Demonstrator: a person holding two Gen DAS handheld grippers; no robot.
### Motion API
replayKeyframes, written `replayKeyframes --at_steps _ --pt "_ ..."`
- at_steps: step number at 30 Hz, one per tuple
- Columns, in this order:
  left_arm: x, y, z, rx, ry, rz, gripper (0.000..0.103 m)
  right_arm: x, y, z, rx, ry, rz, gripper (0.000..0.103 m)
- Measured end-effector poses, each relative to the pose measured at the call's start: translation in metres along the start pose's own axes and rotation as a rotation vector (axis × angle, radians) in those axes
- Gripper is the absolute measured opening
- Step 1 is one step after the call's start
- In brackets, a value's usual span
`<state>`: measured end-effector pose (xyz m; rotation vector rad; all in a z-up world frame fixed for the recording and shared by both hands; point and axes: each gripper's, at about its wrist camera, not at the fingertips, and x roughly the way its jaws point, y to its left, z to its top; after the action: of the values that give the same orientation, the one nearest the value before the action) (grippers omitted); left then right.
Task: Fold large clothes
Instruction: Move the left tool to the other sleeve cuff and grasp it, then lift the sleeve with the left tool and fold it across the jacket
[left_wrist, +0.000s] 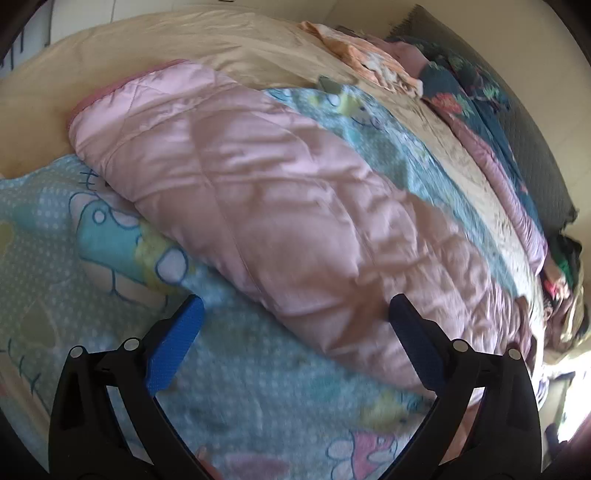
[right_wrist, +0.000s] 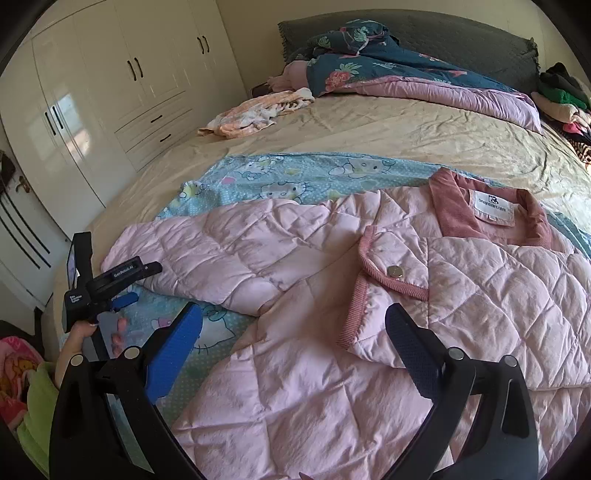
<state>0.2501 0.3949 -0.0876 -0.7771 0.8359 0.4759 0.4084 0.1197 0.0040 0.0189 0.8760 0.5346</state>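
Observation:
A pink quilted jacket (right_wrist: 332, 295) lies front-up on a blue cartoon-print sheet (right_wrist: 295, 177) on the bed, its dark pink collar (right_wrist: 491, 210) at the far right and one sleeve (right_wrist: 207, 254) stretched out to the left. My right gripper (right_wrist: 293, 332) is open and empty, just above the jacket's body. My left gripper (left_wrist: 295, 325) is open and empty, low over the sheet beside the sleeve (left_wrist: 277, 206). The left gripper also shows in the right wrist view (right_wrist: 127, 295), near the sleeve's cuff.
The beige bed sheet (right_wrist: 406, 133) stretches behind. A crumpled peach garment (right_wrist: 255, 112), a dark floral duvet (right_wrist: 388, 66) and a stack of clothes (right_wrist: 565, 99) lie at the far end. White wardrobes (right_wrist: 110, 85) stand at the left.

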Motion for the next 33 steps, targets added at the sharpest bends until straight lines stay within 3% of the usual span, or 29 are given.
replayKeyframes --at_steps 5,8,11,13,16,25,33 --pt "0.005 0.010 0.022 -0.061 -0.040 0.020 0.092 -0.009 -0.014 -0.001 0.036 -0.014 -0.004 0.099" --pt "0.004 0.020 0.037 -0.115 -0.072 0.046 0.080 -0.016 -0.021 -0.002 0.047 -0.024 -0.011 0.099" --pt "0.002 0.029 0.049 -0.154 -0.092 0.064 0.054 -0.024 -0.029 -0.003 0.066 -0.035 -0.018 0.099" --pt "0.000 0.032 0.057 -0.165 -0.102 0.052 0.030 -0.029 -0.034 -0.003 0.076 -0.042 -0.022 0.099" --pt "-0.020 0.027 0.062 -0.141 -0.156 0.031 0.015 -0.038 -0.039 -0.003 0.092 -0.055 -0.026 0.099" --pt "-0.112 -0.041 0.066 0.019 -0.328 -0.052 0.012 -0.079 -0.049 -0.006 0.135 -0.104 -0.004 0.099" --pt "-0.173 -0.113 0.047 0.161 -0.391 -0.148 0.011 -0.124 -0.060 -0.017 0.163 -0.151 0.000 0.099"
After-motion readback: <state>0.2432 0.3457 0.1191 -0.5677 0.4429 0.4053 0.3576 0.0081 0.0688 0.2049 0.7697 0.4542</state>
